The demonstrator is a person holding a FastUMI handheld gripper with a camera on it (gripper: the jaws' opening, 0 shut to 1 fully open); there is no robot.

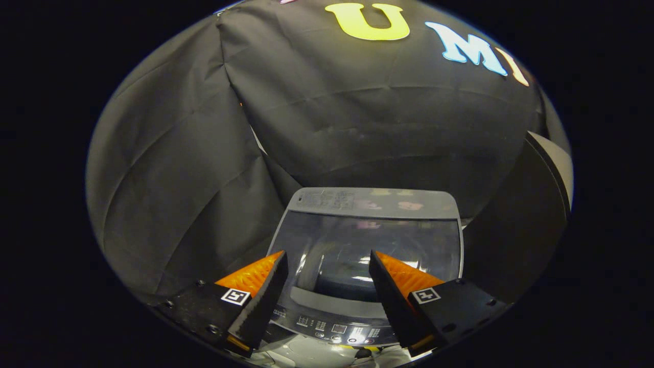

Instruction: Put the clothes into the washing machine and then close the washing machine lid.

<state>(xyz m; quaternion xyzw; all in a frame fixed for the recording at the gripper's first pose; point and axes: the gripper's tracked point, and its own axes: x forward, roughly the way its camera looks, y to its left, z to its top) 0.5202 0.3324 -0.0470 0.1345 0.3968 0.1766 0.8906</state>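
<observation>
Though glare blurs the drum, the lid (pixel 365 250) looks already closed; the gripper (pixel 327 268) hovers open, empty.

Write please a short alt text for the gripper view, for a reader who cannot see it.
The gripper hangs open, holding nothing, above a grey top-loading washing machine whose glass lid lies shut. The control panel sits low between the fingers, and black cloth forms the booth wall behind.

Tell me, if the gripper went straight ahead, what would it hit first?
Probably the washer's lid, which looks shut and lies just ahead of the open gripper; depth is hard to judge.
</observation>
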